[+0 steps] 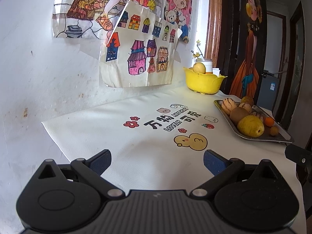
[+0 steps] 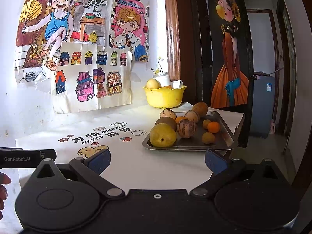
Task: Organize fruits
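We hold the left tool (image 1: 157, 160) and right tool (image 2: 157, 160) released, empty, above the white surface (image 2: 136, 161). Ahead, mottled yellow, striped and orange fruits (image 2: 162, 135) crowd the steel tray (image 2: 224, 134) near the surface's right edge; bare cloth lies between.

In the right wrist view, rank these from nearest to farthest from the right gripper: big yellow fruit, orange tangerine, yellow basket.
1. Big yellow fruit, tray's near-left corner.
2. Orange tangerine, farther back on the tray's right side.
3. Yellow basket, behind the tray by the wall.
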Action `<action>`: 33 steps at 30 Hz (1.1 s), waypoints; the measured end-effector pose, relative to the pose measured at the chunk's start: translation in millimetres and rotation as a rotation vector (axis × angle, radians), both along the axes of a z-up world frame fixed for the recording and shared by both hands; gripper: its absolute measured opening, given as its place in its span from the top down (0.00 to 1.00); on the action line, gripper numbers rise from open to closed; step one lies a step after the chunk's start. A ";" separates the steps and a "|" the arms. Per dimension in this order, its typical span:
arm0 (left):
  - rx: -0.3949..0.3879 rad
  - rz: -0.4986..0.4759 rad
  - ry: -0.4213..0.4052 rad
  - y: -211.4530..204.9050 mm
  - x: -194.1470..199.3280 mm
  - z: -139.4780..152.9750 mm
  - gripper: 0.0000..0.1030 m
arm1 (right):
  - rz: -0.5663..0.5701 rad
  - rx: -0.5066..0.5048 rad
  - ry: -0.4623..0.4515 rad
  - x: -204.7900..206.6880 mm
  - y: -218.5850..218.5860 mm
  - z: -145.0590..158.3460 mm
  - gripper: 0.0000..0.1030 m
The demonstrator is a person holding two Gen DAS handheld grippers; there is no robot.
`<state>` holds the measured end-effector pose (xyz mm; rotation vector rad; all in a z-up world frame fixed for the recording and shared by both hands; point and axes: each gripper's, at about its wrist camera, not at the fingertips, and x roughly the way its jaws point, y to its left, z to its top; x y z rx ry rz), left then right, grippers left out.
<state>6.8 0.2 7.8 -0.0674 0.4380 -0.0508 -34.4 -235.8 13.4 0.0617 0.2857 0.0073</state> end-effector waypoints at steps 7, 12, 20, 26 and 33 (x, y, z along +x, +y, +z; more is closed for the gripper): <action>-0.002 0.006 0.006 0.4 -0.2 -1.9 0.00 | 0.002 0.001 0.005 0.5 0.1 -0.6 0.00; -0.004 0.008 0.009 0.3 -0.5 -2.9 0.00 | 0.002 0.003 0.012 0.7 0.0 -1.8 0.00; -0.005 0.007 0.009 -0.1 -1.0 -2.8 0.00 | 0.002 0.003 0.014 0.6 0.4 -2.3 0.00; 0.000 0.014 0.023 -2.1 -1.0 -2.1 0.00 | 0.005 0.001 0.015 0.5 1.7 -3.5 0.00; -0.028 0.033 0.032 1.4 -0.9 -0.8 0.00 | 0.010 0.001 0.018 0.3 2.8 -5.3 0.00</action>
